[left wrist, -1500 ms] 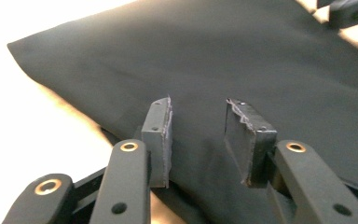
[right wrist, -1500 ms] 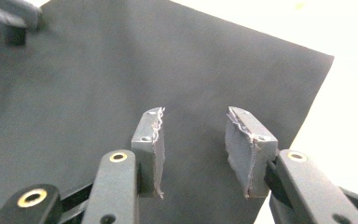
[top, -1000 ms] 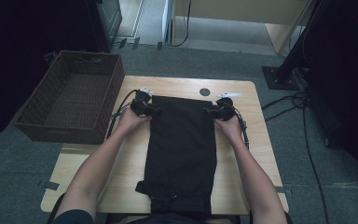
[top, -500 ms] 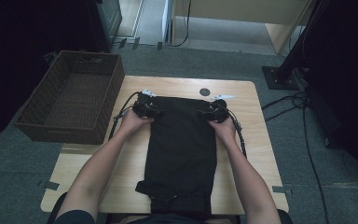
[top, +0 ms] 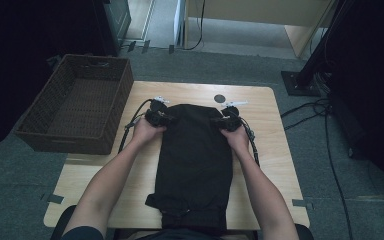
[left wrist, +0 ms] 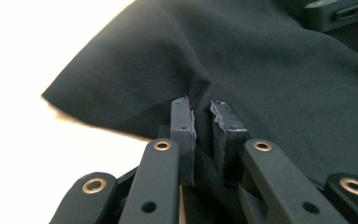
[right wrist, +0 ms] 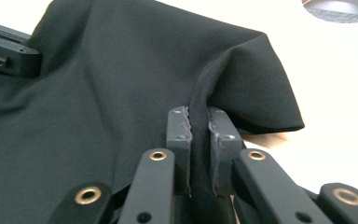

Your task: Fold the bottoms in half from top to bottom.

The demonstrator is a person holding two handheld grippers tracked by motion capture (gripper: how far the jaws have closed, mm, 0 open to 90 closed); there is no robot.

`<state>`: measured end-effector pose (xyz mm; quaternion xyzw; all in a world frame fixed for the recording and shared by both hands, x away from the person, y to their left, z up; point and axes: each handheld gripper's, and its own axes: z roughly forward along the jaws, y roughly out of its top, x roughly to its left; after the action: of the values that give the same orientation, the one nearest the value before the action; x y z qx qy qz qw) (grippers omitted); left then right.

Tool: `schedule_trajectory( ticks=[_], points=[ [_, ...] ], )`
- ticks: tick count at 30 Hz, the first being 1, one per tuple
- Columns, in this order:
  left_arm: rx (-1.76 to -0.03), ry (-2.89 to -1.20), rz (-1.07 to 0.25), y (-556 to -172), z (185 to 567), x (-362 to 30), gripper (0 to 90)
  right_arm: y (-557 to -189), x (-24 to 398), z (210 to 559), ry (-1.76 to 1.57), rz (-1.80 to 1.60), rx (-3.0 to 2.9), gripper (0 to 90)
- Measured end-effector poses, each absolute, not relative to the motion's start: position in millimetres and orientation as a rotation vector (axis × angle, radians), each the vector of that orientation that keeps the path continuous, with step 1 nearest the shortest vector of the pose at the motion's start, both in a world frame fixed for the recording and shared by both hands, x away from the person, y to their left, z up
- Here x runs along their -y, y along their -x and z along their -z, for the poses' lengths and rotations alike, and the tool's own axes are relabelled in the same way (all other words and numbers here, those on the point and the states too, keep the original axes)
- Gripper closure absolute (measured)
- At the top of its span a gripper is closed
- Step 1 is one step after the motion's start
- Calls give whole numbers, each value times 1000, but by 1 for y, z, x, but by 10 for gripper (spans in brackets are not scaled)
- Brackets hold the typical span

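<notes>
Jaws of my left gripper [left wrist: 200,116] have just been closing, and now they pinch a ridge of the black garment [top: 196,160] between the pads, near its left far corner. Off to the outer side of those jaws sits the wicker basket [top: 75,107], well apart on the floor beside the table [top: 275,150]. Between my two grippers the cloth lies flat and long, running back toward me and over the near edge. My right gripper [right wrist: 198,116] has likewise just been closing and bites a fold at the right far corner; beyond it a small dark disc [top: 220,98] rests on the wood. I judge this the grasping step of a fold. Next I must lift both corners evenly and carry them toward me. Compared with a second ago, both hands sit slightly nearer me.
</notes>
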<state>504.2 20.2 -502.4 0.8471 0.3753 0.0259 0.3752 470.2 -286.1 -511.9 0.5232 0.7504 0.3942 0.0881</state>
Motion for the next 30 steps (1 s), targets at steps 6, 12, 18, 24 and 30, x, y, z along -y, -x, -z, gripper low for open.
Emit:
schedule_trajectory(
  ticks=[6,12,18,24,30],
  points=[
    [-953,-2111,-114,-511,475,-24,816,-478,296,487,-1567,-1230,-2197,835],
    [-912,-1977,-253,-520,418,-30,815,-492,294,425,-1447,-1289,-2105,832],
    [-897,-1978,-266,-513,402,-36,815,-484,288,402,-1358,-1271,-2118,831],
    [-816,-1965,-225,-460,402,-49,814,-438,293,400,-1319,-1384,-2124,831],
    [-787,-2018,-152,-408,427,-57,812,-388,295,411,-1275,-1392,-2195,825]
  ],
)
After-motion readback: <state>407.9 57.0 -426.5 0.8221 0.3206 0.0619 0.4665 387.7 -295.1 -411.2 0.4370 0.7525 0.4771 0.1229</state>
